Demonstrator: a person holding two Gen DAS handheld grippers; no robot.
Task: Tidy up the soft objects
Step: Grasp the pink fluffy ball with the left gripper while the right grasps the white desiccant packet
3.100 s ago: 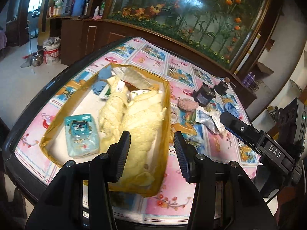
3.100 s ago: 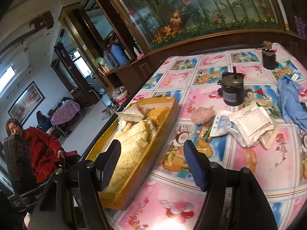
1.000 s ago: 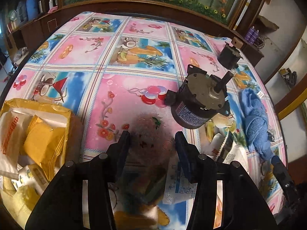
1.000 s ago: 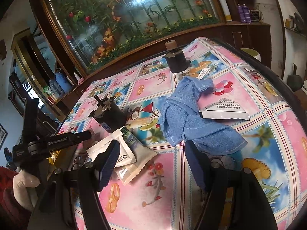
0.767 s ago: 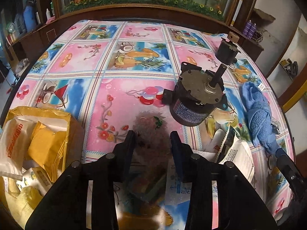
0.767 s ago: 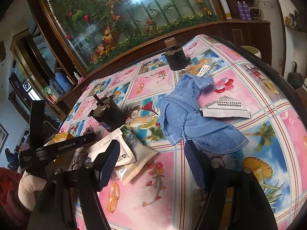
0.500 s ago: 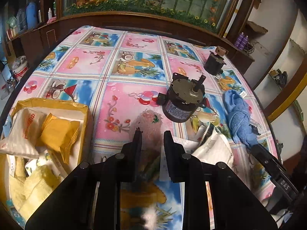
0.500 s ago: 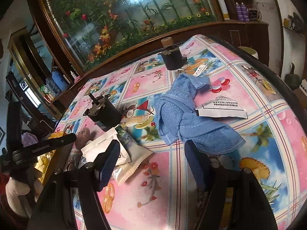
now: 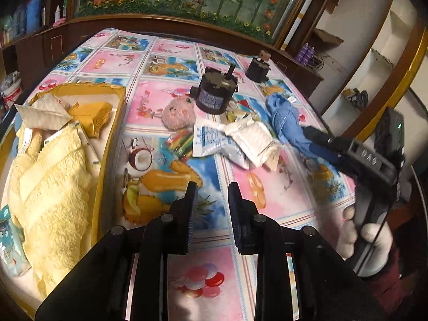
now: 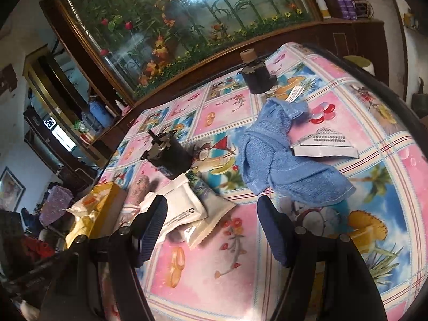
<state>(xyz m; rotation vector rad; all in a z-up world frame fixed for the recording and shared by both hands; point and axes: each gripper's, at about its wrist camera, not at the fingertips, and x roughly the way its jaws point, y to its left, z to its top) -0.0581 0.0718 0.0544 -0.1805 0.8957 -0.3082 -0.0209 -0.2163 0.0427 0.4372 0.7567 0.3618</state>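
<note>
A yellow box [image 9: 113, 123] at the table's left holds a yellow towel [image 9: 50, 182], yellow packets and a blue pouch. A pink fuzzy ball [image 9: 178, 113] lies on the tablecloth beside a black motor [image 9: 215, 91]; it also shows in the right wrist view [image 10: 139, 187]. A blue towel [image 10: 281, 157] lies crumpled at the right [image 9: 285, 117]. My left gripper [image 9: 211, 208] is pulled back above the table, its jaws a narrow gap apart and empty. My right gripper [image 10: 211, 227] is open and empty, short of the blue towel and the white packets [image 10: 187, 208].
White and printed packets [image 9: 235, 144] lie mid-table. A second black motor [image 10: 256, 76] stands at the far side, and a white sachet [image 10: 323, 144] lies beside the blue towel. A wooden cabinet with a flower mural runs behind the table.
My left gripper narrowed around the pink ball, then pulled back and up without it; the ball stays on the table. My right gripper stayed open and shifted slightly toward the blue towel.
</note>
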